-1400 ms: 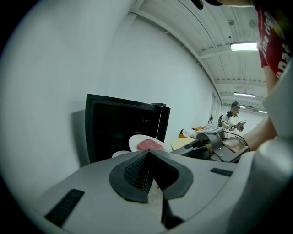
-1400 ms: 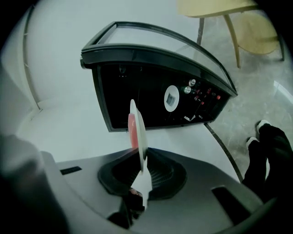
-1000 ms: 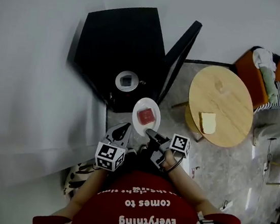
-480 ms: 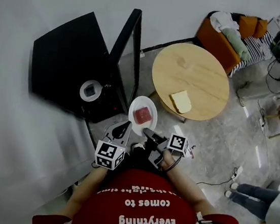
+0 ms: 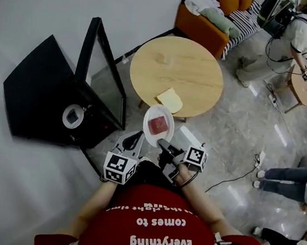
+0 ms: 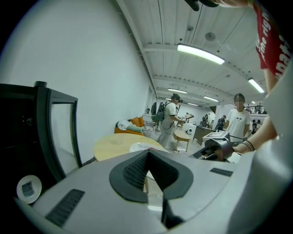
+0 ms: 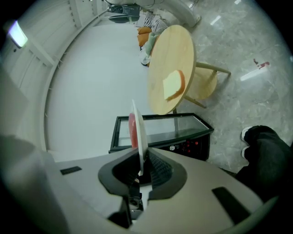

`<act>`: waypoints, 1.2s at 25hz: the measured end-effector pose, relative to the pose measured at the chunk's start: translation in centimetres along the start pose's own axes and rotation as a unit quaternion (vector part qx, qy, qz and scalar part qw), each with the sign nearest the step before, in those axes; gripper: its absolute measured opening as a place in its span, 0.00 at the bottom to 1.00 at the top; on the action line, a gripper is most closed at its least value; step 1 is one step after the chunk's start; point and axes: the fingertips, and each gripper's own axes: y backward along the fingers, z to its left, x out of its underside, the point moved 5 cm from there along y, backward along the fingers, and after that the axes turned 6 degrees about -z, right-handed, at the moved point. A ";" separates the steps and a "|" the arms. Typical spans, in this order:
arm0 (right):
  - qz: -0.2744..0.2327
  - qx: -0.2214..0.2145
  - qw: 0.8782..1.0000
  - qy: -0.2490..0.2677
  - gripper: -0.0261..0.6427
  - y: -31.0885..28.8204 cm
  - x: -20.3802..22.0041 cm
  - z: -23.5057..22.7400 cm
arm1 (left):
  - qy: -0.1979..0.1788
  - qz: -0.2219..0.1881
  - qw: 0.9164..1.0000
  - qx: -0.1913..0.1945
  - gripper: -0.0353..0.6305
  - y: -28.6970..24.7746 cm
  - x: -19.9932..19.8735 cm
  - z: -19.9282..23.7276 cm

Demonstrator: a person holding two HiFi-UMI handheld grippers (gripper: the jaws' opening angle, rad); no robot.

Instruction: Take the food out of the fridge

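A white plate with a red block of food is held level in front of me. My right gripper is shut on its near rim; in the right gripper view the plate stands edge-on between the pads with the red food on its left face. My left gripper is shut beside the plate's left edge, with nothing between its pads; the plate shows just beyond its tips. The black fridge stands to the left with its glass door open.
A round wooden table with a pale yellow slice stands just ahead of the plate. An orange sofa is behind it. People stand at the right. A cable lies on the floor. A white round device sits on the fridge.
I have turned away from the fridge toward the round table. The fridge slid left in view and the table came nearer. Both grippers and the plate kept their places in front of me.
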 end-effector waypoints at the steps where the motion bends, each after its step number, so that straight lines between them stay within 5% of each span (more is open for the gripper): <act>1: -0.011 -0.002 1.000 -0.004 0.10 0.7 -0.5 0.0 | -0.003 0.001 1.000 0.010 0.06 -0.7 -0.2 -0.6; 15: -0.138 0.005 0.989 -0.046 0.10 4.0 -6.8 -3.1 | -0.033 0.011 0.992 0.123 0.06 -6.9 -0.6 -5.6; 30: -0.215 0.077 0.969 -0.091 0.10 -0.4 -18.6 -10.2 | -0.045 0.038 0.990 0.132 0.06 -9.0 0.8 -5.7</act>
